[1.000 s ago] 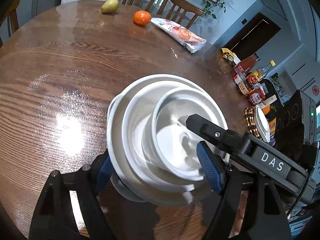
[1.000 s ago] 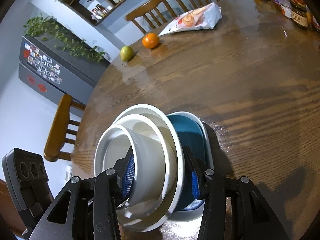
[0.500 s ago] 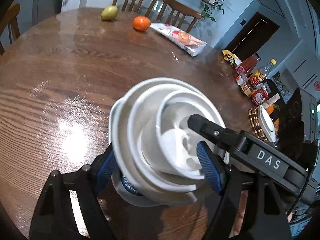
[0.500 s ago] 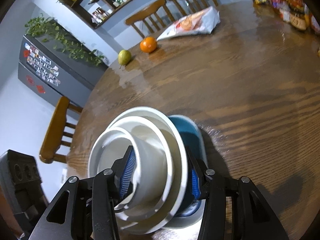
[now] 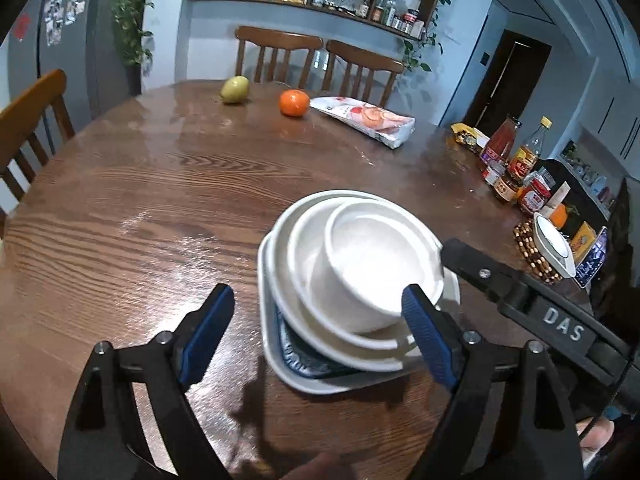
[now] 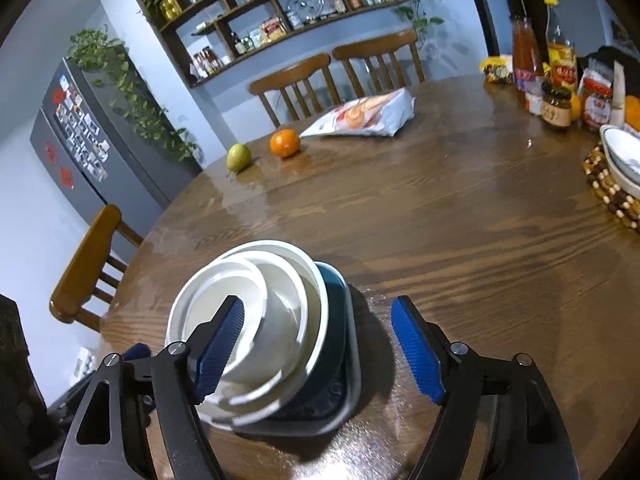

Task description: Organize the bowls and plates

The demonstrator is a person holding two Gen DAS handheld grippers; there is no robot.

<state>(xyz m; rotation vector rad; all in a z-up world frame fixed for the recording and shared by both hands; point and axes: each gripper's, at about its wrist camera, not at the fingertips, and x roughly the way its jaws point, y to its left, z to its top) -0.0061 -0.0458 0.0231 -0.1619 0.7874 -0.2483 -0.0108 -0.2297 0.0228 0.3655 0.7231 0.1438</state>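
Observation:
A stack of white bowls (image 5: pixel 360 264) sits nested and tilted inside a blue-lined square dish (image 5: pixel 312 364) on the round wooden table (image 5: pixel 160 200). The stack also shows in the right wrist view (image 6: pixel 256 320), in the blue dish (image 6: pixel 336 344). My left gripper (image 5: pixel 316 332) is open, its jaws on either side of the stack, apart from it. My right gripper (image 6: pixel 316 348) is open too, jaws wide on both sides of the stack. The right gripper's arm (image 5: pixel 540 312) crosses the left wrist view at the right.
A pear (image 5: pixel 235 89), an orange (image 5: pixel 294 103) and a snack bag (image 5: pixel 368 119) lie at the far side. Sauce bottles and jars (image 5: pixel 516 164) stand at the right. A bowl on a beaded mat (image 6: pixel 620 168) sits at the right edge. Chairs (image 5: pixel 316 60) ring the table.
Both grippers have opened, let go of the stack and pulled back and up. The stack now rests on the table.

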